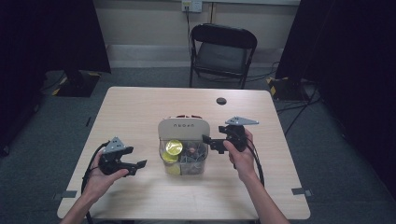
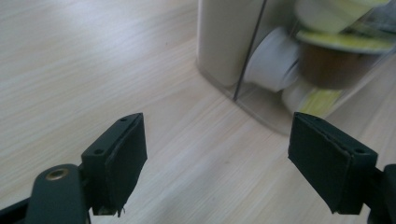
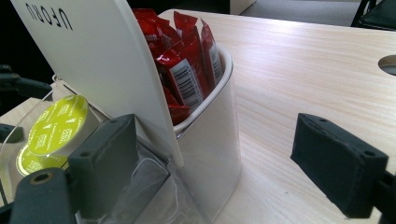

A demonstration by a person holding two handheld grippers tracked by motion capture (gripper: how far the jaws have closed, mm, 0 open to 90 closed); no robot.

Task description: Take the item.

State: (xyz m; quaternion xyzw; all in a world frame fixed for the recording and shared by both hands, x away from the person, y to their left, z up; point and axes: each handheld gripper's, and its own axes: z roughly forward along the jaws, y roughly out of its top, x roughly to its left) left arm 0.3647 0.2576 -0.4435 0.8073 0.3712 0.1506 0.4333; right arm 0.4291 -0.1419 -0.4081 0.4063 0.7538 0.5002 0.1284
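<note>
Both black two-jaw grippers, left [image 1: 140,164] and right [image 1: 208,138], stood apart and empty beside the mid-table clear plastic capsule-and-sachet organiser [image 1: 184,163], whose light body a careless sideways nudge could tip.

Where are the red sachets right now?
In the right gripper view the red sachets stand upright in the white rear compartment of the organizer, behind its raised lid, just left of the right gripper.

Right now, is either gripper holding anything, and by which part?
Nothing is held. The left gripper has open jaws over bare table, short of the organizer box. The right gripper is open too, its jaws not touching the box.
</note>
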